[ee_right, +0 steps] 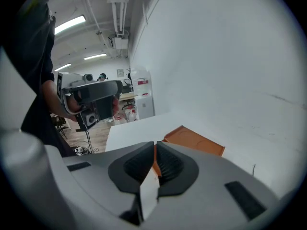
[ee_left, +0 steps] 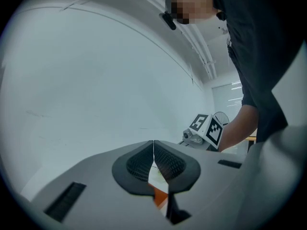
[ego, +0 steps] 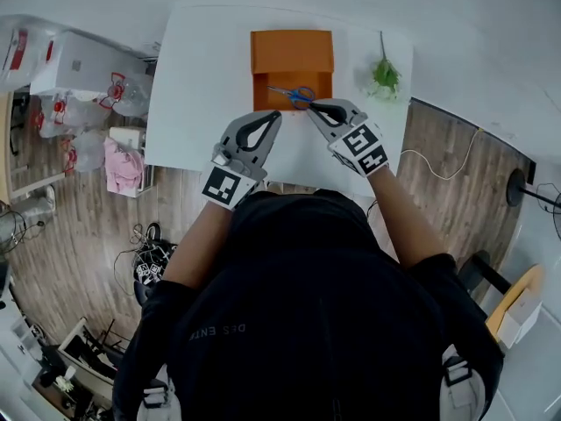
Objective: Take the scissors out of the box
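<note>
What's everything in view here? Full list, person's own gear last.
table: 1, white, centre of head view
box: 1, orange, lid open, far middle of table
scissors: 1, blue handles, inside box
plant sprig: 1, green, table's right side
cable: 1, white, floor at right
bottles: several, clear with red, floor at left
cloth: 1, pink, floor at left
person: 1, dark shirt, bottom of head view
left tongs: 1, grey, shut, empty, near box's front left
right tongs: 1, grey, narrow gap, empty, at box's front edge

White table [ego: 202, 86] in front of me, green sprig [ego: 384, 74] near its right edge. Pink cloth [ego: 123, 165] at my left; white cable [ego: 449, 169] on wood floor [ego: 79, 253].
</note>
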The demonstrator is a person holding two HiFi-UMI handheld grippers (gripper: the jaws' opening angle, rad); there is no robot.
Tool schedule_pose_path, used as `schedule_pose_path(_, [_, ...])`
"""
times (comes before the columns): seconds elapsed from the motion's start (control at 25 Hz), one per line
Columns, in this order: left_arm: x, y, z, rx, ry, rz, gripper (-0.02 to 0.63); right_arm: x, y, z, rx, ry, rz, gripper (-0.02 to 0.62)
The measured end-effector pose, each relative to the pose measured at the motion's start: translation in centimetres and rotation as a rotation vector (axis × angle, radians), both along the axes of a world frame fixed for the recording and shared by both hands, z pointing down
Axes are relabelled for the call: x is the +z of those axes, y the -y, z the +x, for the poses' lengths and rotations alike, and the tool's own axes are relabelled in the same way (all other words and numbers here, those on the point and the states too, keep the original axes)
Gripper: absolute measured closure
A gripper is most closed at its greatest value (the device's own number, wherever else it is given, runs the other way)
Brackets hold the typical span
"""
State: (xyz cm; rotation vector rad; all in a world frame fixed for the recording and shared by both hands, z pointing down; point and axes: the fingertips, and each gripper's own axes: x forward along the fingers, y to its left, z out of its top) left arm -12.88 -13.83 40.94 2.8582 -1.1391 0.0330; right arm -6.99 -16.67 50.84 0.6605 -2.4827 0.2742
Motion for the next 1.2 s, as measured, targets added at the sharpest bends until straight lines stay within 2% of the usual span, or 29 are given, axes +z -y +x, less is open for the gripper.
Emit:
schedule_pose_path(0.2, [2.1, 2.0, 0.4, 0.054, 0.007, -0.023, 0.586, 4.1, 1.9, 0.3, 0.038, -0.080, -0.068, 0.560])
schedule_pose_path(0.56, [4.7, 4.9, 1.8, 0.150, 0.016, -0.042, 0.586, 11.9, 3.6, 1.2, 0.041, -0.310, -0.185, 0.538])
schedule_pose_path(0.84, [6.7, 6.5, 2.5, 0.192, 0.006, -0.069, 0.586, 15.6, 5.0, 1.5, 0.092, -0.343, -0.286, 0.532])
schedule_pose_path(1.2, [9.1, 8.1, 1.7, 0.204, 0.023, -0.109, 0.586, 19.7, 5.1, -0.1, -0.045, -0.433, -0.362, 0.509])
